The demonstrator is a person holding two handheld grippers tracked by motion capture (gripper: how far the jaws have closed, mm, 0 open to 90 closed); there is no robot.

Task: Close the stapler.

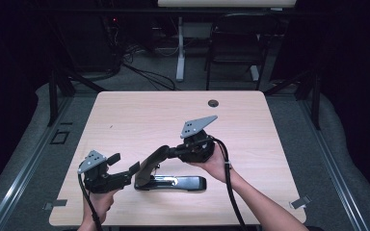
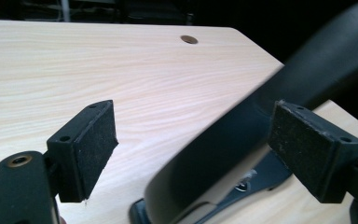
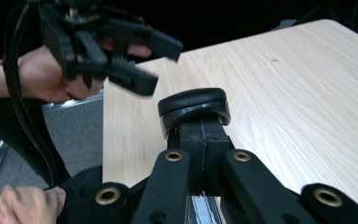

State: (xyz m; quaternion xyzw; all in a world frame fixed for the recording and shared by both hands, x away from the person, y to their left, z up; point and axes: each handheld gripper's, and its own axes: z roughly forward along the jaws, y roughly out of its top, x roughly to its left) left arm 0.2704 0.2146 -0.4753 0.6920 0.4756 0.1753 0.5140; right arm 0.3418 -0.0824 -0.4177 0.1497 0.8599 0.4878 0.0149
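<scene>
Jaws on our left gripper (image 1: 125, 169) stand apart and grasp nothing; in the left gripper view the raised stapler arm (image 2: 223, 149) passes between the two pads (image 2: 95, 140) without either pressing on it. The stapler (image 1: 173, 182) lies near the front edge of the table (image 1: 125, 115), its base flat on the wood and its arm lifted up and back toward the right. Farther right, our right gripper (image 1: 173, 151) is clenched on the free end of that arm; the right gripper view shows the rounded black tip (image 3: 193, 105) pinched at the end of the closed jaws.

We judge the opening step largely done: the arm is swung well off the base, and the metal channel (image 1: 166, 180) shows beneath it. What is left, as far as we can tell, is whatever the open stapler is meant for, loading or closing it again, with our left gripper free to steady the base.
</scene>
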